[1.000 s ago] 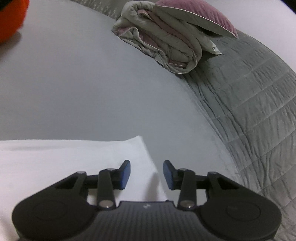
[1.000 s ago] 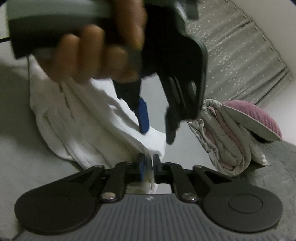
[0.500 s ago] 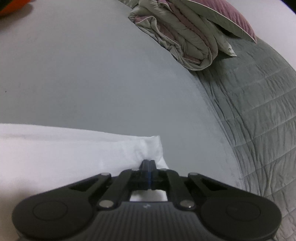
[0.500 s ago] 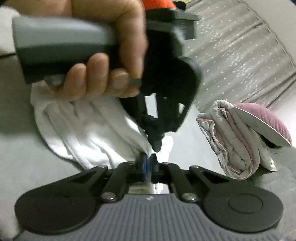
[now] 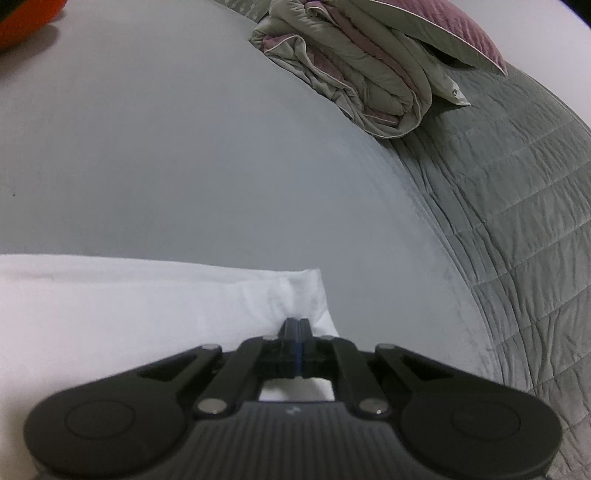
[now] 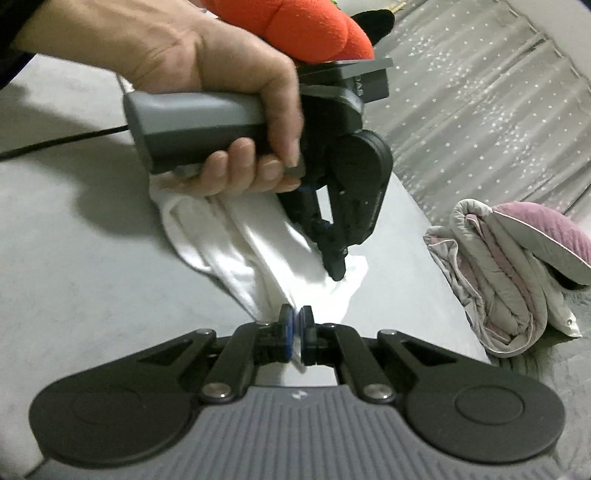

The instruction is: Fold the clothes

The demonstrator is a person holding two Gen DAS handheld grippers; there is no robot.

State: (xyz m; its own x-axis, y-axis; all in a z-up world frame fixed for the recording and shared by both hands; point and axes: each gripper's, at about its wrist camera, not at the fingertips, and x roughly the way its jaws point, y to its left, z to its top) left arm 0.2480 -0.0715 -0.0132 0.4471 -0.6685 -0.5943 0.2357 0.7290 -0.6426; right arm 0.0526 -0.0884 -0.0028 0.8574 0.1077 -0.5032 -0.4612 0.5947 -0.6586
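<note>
With both grippers clamped on one end of the white garment [image 6: 236, 243], ready for the fold.

Left gripper [image 5: 297, 328] pinched tight on the corner of the garment's near end; right gripper [image 6: 295, 321] pinched on the same end just beside it, cloth visible between the pads. Garment bunched lengthwise on the grey bed [image 5: 184, 147], toward its near edge, well apart from the rolled duvet [image 5: 365, 74] and pink pillow [image 5: 436, 22] at the far corner. Risks, as judged: thin grip near the hem, so possible slip on lift; bunched cloth likely to fold crooked; uneven pull between hands would skew the edge. No readable brand or label; small pale mark on each gripper body, illegible.
</note>
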